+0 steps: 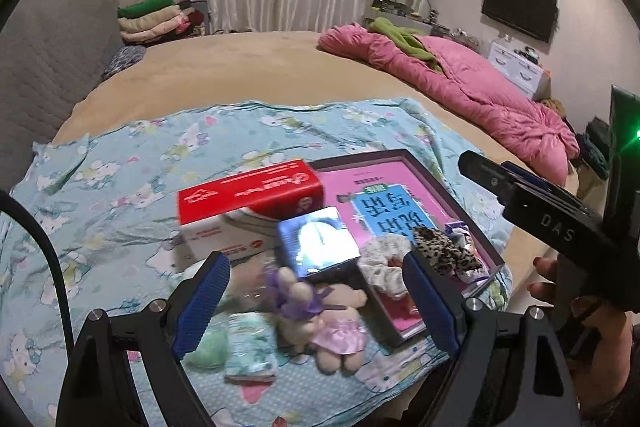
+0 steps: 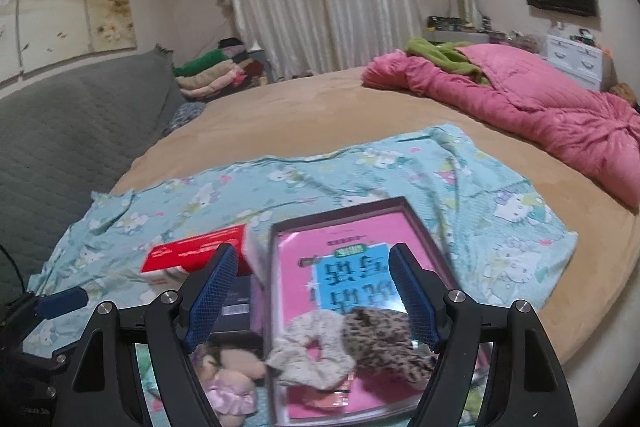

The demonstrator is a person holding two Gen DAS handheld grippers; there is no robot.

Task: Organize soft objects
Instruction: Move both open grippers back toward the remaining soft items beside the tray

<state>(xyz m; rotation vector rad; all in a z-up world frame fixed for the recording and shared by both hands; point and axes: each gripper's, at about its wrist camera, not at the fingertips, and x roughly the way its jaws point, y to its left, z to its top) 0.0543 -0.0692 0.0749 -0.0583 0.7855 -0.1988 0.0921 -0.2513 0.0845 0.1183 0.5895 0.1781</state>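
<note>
Risk of a mis-grab: both tongs, left (image 1: 316, 301) and right (image 2: 310, 301), hang released and empty over the plush doll (image 1: 320, 319), probably loose, with scrunchies (image 2: 310, 355) beyond in the crowded tray (image 2: 340, 211).

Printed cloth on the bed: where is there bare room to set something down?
The printed cloth is bare left of and behind the red-and-white box. The tan bedspread is bare up to the pink quilt. The near edge is crowded: tray, scrunchies, plush doll.
</note>
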